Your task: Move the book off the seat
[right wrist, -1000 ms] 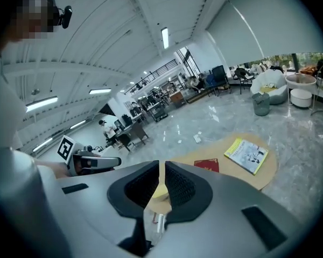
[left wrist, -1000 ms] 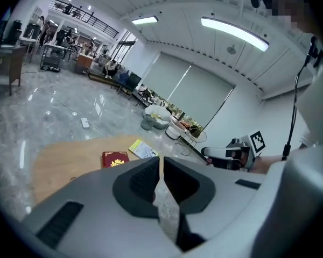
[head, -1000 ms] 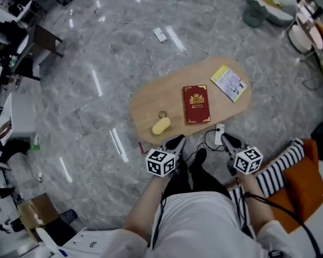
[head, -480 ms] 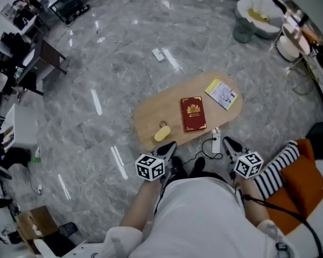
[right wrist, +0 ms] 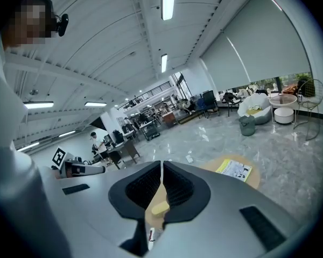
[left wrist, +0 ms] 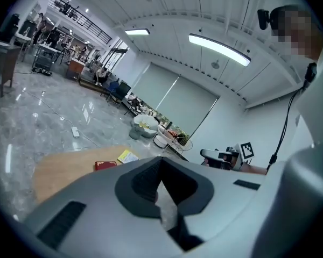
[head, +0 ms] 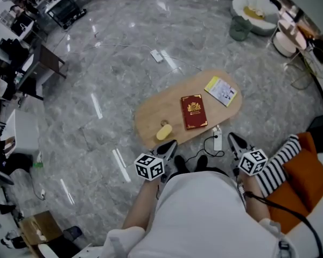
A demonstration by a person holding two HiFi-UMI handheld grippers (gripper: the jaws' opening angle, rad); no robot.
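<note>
Red book: flat on wooden desk, ahead of and between my claws, long axis pointing away from me.
Left claw: clenched, empty, marginally nearer by my reckoning.
Right claw: clenched, empty.

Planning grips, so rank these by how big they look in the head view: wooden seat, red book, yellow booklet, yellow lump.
1. wooden seat, largest.
2-3. red book and yellow booklet: near alike, the book perhaps slightly bigger.
4. yellow lump, smallest.
All lie on one seat, so nearness barely matters.
</note>
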